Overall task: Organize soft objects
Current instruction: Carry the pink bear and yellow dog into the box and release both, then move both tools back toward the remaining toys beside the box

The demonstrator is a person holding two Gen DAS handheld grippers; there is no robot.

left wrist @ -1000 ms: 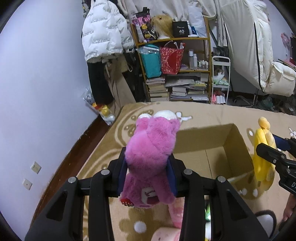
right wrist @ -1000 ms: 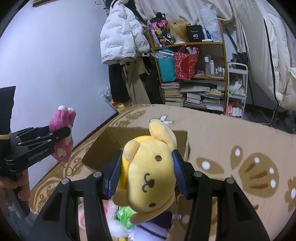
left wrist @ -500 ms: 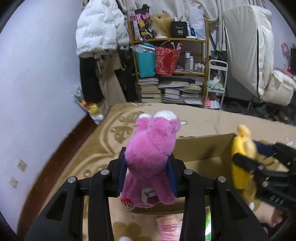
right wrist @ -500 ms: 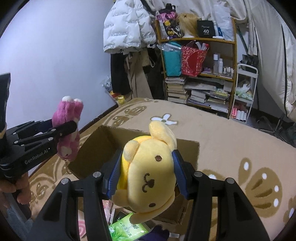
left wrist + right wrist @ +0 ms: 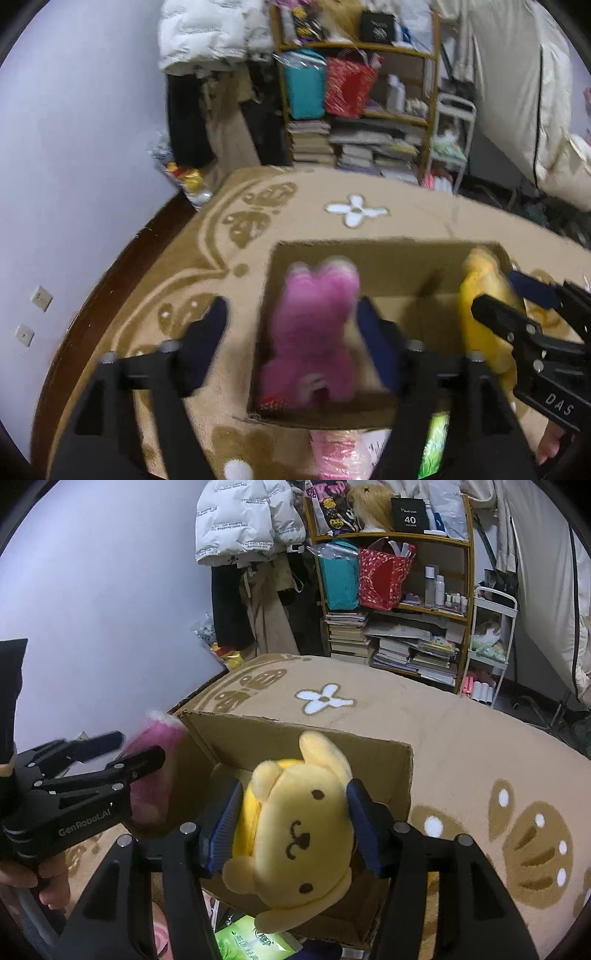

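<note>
The pink plush bear is a blur between the fingers of my left gripper, over the left part of the open cardboard box. Those jaws are opening, stand wide, and neither pad touches the bear. My right gripper holds the yellow plush dog, tilted, over the box; its jaws are opening, but both blue pads still touch the plush. The right wrist view shows my left gripper at the left with the pink bear beside the box wall. The left wrist view shows the yellow dog at the box's right end.
The box sits on a beige patterned carpet. A green packet and a pink item lie just in front of it. A full bookshelf and a hanging white jacket stand behind, and a bare wall is at the left. A hand holds the left gripper.
My left gripper has opened and let go of the pink bear, which drops toward the box. Both grippers have come lower over the box. The yellow dog has tilted in the right gripper.
</note>
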